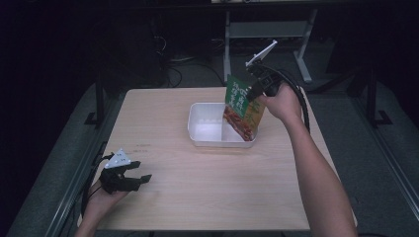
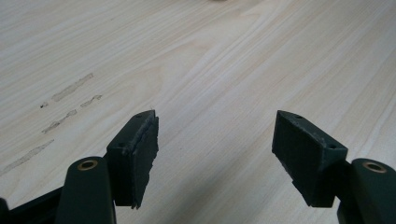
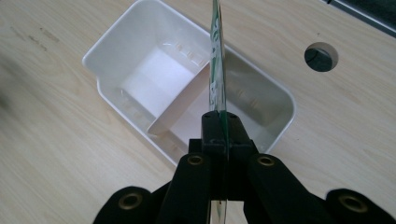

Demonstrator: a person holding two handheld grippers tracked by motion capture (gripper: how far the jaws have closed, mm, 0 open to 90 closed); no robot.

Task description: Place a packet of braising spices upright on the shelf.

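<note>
Green snack packet (image 1: 242,106) hangs pinched in right gripper (image 1: 257,89), jaws closed tight on its top edge, above right compartment of white divided bin (image 1: 197,123) on wooden table (image 1: 207,187). Left gripper (image 1: 133,173) sits low near table's front-left corner w/ jaws spread wide, nothing btwn them.

The right gripper (image 3: 219,128) clamps a thin green-printed flat packet (image 3: 215,60) edge-on above a white rectangular two-compartment plastic bin (image 3: 109,44) on the light wooden table (image 3: 56,154).
</note>
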